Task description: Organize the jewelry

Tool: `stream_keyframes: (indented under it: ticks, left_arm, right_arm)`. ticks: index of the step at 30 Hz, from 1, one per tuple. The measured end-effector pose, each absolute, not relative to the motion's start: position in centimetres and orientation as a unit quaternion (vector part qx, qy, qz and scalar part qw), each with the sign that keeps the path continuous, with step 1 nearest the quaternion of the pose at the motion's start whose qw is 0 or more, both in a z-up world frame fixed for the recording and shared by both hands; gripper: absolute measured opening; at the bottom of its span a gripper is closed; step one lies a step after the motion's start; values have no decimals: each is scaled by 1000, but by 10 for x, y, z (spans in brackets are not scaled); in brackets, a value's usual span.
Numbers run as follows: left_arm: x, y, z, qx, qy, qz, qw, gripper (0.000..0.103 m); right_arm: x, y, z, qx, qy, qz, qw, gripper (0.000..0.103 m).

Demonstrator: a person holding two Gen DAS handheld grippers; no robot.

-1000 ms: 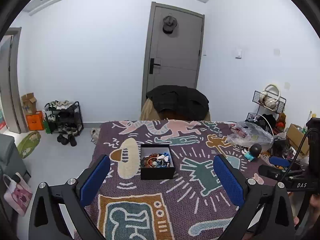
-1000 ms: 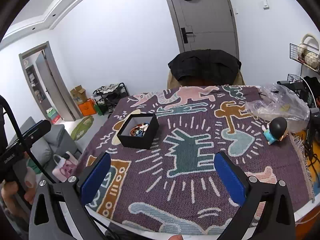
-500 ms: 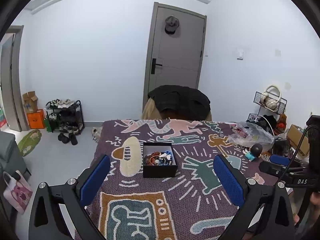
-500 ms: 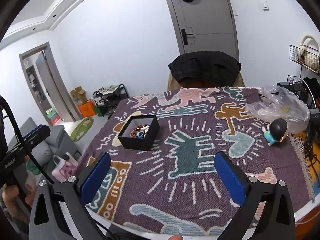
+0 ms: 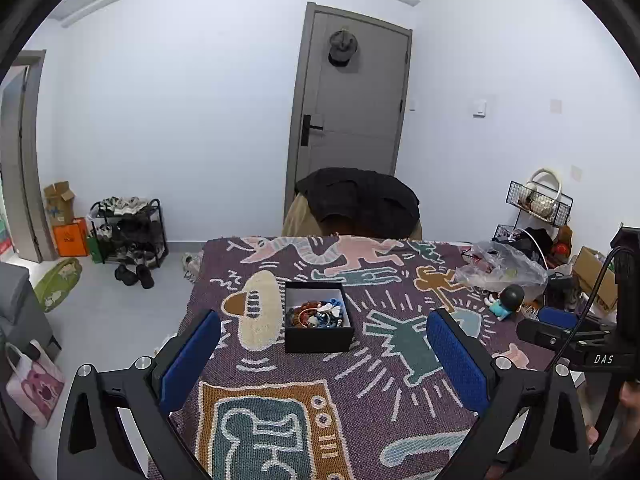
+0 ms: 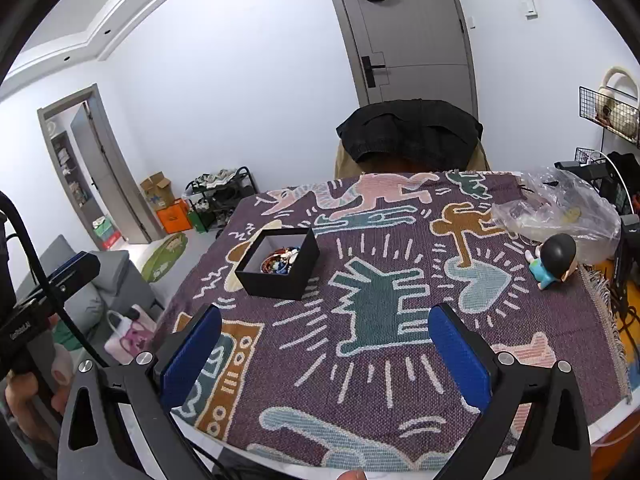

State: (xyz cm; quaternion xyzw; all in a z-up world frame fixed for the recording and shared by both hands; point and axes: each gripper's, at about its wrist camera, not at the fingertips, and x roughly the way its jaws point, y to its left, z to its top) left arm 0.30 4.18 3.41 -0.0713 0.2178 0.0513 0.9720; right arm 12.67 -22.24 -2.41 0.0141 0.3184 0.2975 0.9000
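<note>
White "DAS" on black body of right tongs [image 5: 560, 318]; other lettering unreadable.

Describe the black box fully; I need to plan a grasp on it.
The black box is square, open-topped, with no lid on it, matte black outside and pale grey inside, likely card. It sits flat and upright on the patterned blanket, partly over a cream shape, toward the table's left side. A tangle of jewelry, beads in red, blue and white, fills its floor. Neither gripper touches it; the left gripper is open, just short of it.
</note>
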Motion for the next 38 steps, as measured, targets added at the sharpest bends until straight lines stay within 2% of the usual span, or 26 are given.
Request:
stream_keyframes:
  ticks: [38]
  left_arm:
    - [3,41,29,-69,215,45,973,103]
  right_arm:
    - [130,-225,-30,21,324,290,900,103]
